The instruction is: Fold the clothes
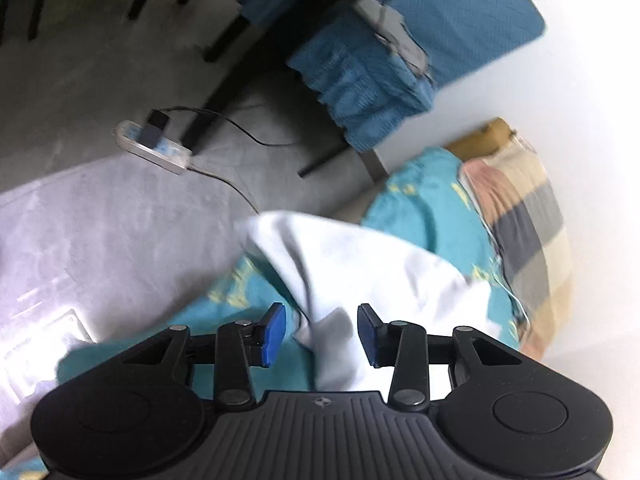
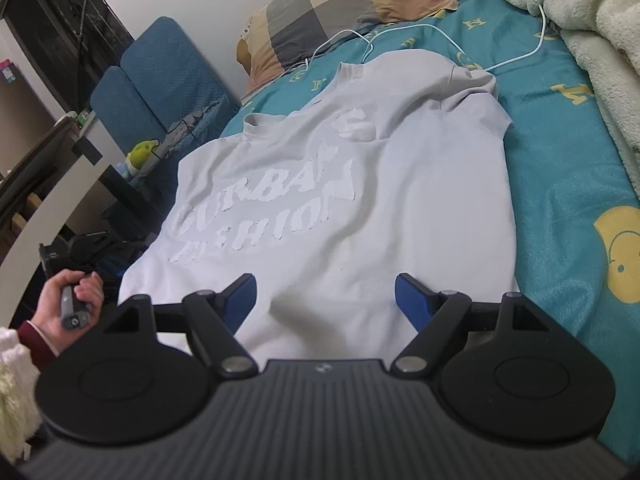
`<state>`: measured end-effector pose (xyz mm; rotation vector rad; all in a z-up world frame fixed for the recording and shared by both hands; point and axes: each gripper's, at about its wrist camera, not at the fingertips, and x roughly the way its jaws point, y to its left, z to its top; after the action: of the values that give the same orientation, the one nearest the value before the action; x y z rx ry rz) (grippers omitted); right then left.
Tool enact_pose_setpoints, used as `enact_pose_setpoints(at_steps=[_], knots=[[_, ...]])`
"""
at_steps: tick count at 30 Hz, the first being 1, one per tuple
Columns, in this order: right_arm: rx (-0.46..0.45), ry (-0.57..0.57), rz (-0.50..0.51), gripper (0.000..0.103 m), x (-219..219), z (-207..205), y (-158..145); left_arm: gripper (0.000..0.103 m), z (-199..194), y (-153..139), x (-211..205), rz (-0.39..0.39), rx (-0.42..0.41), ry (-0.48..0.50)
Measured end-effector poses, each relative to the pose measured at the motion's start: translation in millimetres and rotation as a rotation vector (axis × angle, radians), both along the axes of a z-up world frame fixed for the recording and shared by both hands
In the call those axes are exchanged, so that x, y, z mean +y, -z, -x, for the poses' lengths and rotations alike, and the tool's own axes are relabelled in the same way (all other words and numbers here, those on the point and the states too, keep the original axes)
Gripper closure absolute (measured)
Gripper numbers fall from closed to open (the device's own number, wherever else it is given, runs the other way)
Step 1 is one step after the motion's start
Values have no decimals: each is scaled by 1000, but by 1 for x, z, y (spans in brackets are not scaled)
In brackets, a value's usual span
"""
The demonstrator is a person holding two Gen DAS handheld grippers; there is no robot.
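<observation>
Your right gripper [image 2: 325,300] hovers over the hem of the pale grey T-shirt [image 2: 360,200], its blue pads spread wide with no cloth between them. The T-shirt lies flat, print side up, on the teal bedsheet [image 2: 560,168], collar toward 12 o'clock and hem toward 6 o'clock. Raised white lettering on its chest reads in part "FASHION" on the lower line; the upper line appears to read "OURBA", followed by a detached "S", but the blur leaves that uncertain. Yellow "H" letters and a yellow smiley face [image 2: 620,252] are printed on the bedsheet at 3 o'clock. A checked pillow [image 2: 332,4] lies at 12 o'clock, with a white cable [image 2: 440,32] running across the sheet just beyond the collar, and a pale fleece blanket [image 2: 580,20] is heaped at 2 o'clock. At 8 o'clock your left hand [image 2: 70,300] grasps a dark handle. In the left wrist view, your left gripper [image 1: 321,334] is partly parted, and a fold of the T-shirt [image 1: 360,272] stands between the pads without being pressed by either. A power strip [image 1: 154,148] lies on the grey floor at 10 o'clock, beside a blue upholstered chair [image 1: 400,80] at 1 o'clock.
</observation>
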<state>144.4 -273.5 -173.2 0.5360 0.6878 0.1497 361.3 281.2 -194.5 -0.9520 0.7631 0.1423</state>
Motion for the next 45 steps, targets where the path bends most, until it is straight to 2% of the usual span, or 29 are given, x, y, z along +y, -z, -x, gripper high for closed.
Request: enact_pose_setpoints(at_steps=[4, 11, 13, 15, 17, 21, 23, 26, 28, 32, 34, 36, 38, 43, 45], knots=[[-8, -3, -7, 24, -1, 2, -2, 71, -8, -1, -2, -23, -1, -28], [12, -9, -22, 24, -1, -3, 5, 71, -43, 19, 9, 28, 103, -29], [17, -5, -24, 24, -1, -6, 7, 72, -47, 21, 9, 14, 99, -25], [21, -2, -24, 24, -2, -7, 9, 101, -51, 15, 7, -40, 87, -12], [25, 0, -22, 24, -2, -9, 10, 102, -53, -2, 1, -115, 36, 4], [26, -1, -19, 24, -1, -8, 9, 102, -48, -57, -11, -183, -156, 101], [23, -1, -21, 24, -1, -7, 8, 102, -31, -82, -12, -149, -315, 163], [17, -3, -21, 24, 0, -5, 5, 102, -5, -90, -5, -137, -353, 184], [13, -5, -21, 24, 0, -4, 4, 102, 12, -77, 11, -130, -309, 151], [12, -8, -19, 24, 0, -4, 3, 100, 34, -25, 39, -166, -69, 76], [11, -9, -18, 24, 0, -5, 2, 101, 44, -8, 41, -184, 5, 79], [8, -10, -15, 24, 0, -5, 1, 92, 54, -4, 39, -195, 40, 84], [1, -8, -9, 24, -1, -5, -1, 78, 64, -17, 35, -219, 40, 109], [-32, -3, 9, 24, -2, -3, -11, 62, 95, -76, -13, -386, -42, 218], [-52, 1, 18, 24, -4, -1, -16, 58, 117, -103, -43, -413, -82, 261]])
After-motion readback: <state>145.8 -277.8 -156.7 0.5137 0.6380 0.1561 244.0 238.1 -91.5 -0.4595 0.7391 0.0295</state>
